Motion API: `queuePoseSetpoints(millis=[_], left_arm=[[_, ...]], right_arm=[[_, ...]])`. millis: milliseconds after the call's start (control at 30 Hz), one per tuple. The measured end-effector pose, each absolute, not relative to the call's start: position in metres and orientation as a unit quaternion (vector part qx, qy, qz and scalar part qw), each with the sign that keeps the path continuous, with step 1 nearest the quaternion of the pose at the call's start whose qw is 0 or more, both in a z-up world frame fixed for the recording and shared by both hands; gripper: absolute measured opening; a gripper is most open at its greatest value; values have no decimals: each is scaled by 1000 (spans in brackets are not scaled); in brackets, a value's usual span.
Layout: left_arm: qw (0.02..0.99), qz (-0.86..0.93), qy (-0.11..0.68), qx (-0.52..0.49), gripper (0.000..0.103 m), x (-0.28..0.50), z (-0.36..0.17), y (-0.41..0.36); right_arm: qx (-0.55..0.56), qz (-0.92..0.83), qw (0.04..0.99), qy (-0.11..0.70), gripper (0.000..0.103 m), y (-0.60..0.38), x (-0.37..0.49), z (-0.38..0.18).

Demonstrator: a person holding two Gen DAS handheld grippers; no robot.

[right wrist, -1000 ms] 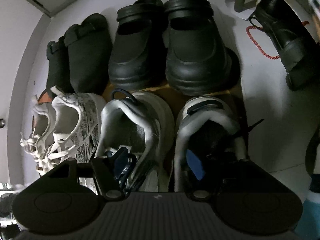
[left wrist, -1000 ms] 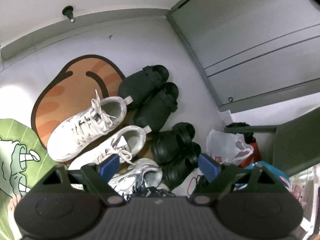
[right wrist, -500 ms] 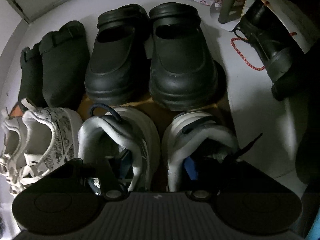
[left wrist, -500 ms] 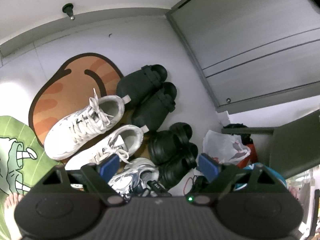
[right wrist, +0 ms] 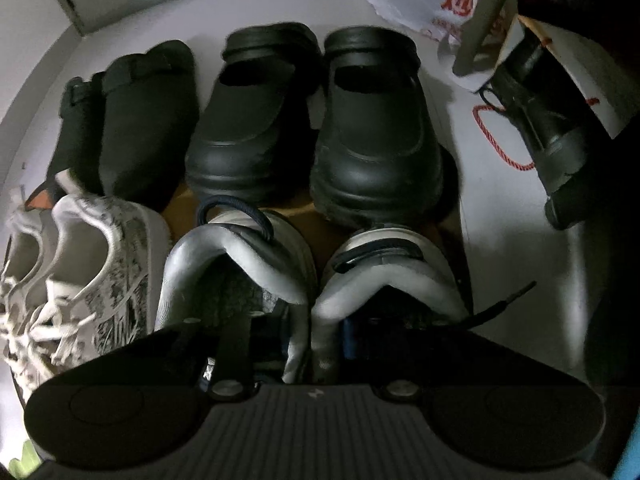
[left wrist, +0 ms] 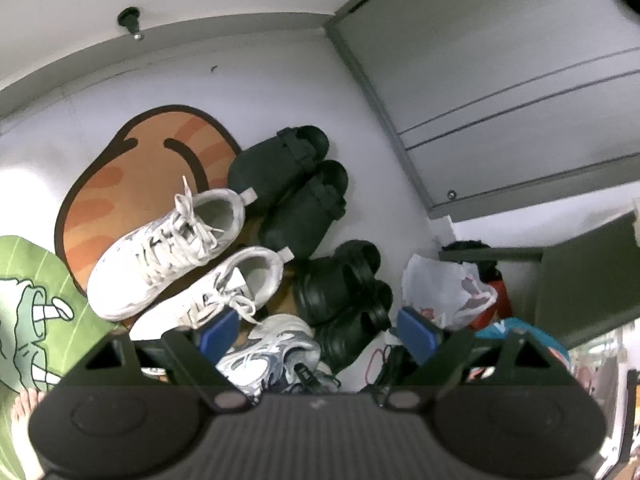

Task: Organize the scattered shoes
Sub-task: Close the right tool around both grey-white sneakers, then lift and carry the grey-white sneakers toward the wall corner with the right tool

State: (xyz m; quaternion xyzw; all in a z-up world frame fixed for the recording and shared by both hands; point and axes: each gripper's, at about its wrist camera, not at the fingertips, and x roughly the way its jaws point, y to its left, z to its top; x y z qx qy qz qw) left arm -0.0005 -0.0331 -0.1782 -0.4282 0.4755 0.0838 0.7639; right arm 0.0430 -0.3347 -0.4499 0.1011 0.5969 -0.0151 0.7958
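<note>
We see smooth, faintly glossy rubber on the black clogs (right wrist: 376, 128), and a matt, felt-like surface on the black strap sandals (left wrist: 288, 176). The white lace-up sneakers (left wrist: 168, 252) look like scuffed leather with cloth laces. The plastic bag (left wrist: 444, 292) is thin and crinkled.

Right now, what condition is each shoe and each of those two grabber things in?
left gripper, open, empty, above the shoes.
right gripper, jaws just closed, pinching the grey sneakers' inner walls together.
grey sneakers, upright, side by side, gripped.
white sneakers, laced, upright, paired.
black clogs, upright, paired.
black boot, tilted, apart from the rows.
</note>
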Motion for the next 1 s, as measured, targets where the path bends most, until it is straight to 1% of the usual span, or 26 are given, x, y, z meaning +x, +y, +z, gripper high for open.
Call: queuePoseSetpoints(millis=[267,567,767,1000], left_arm=[[784,94,470,-394,88,-3,-166,-36],[787,80,467,-396,88,1,-162,-36],[781,91,478,-391,88,18,-177,-23],[749,152,477,-435,88,42,-211,1]], right_arm=[[93,17,818,567,24,-330,15,-414],[50,55,868,490,23,-326,6,-358],[39,52,885,460,23,-329,37,-315],[26,63,887,456,23,-314,68,-293]])
